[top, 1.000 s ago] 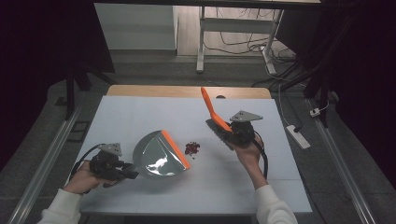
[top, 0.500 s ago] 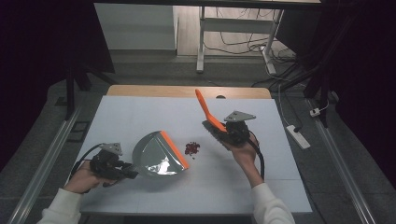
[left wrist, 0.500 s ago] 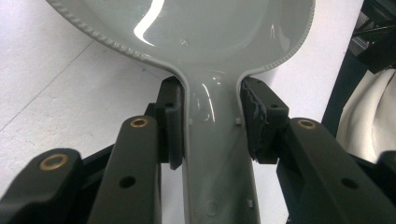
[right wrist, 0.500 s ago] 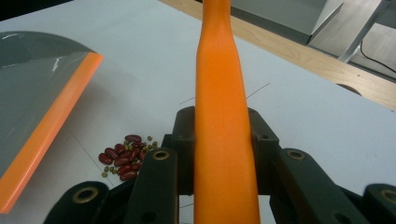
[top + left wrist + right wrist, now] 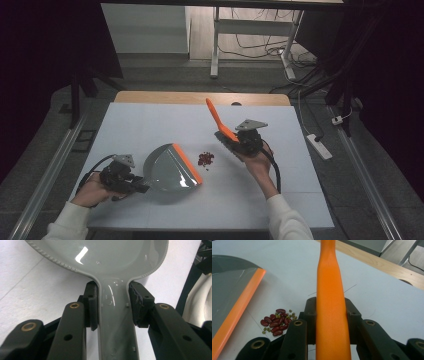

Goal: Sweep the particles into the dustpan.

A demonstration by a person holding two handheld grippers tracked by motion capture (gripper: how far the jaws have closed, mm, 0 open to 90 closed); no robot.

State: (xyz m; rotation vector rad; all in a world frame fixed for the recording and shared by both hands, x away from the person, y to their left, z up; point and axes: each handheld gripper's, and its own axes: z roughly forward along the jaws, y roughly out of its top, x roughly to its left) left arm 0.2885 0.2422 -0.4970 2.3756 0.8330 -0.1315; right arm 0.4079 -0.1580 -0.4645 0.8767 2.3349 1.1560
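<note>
High view shows my left claw (image 5: 131,183) pinching the grey dustpan's (image 5: 170,167) handle on the white tabletop (image 5: 150,120), a small pile of beans (image 5: 205,159) just beside its orange lip, and my right claw (image 5: 234,141) clamped on the raised orange brush handle (image 5: 217,120).

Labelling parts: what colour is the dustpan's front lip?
Orange lip on the grey dustpan; right gripper view.

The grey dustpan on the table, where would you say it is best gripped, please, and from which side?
Probably by its narrow handle, from the end opposite the orange lip. The dustpan lies flat and its pan is too wide; the left gripper already clamps that neck between its fingers.
</note>
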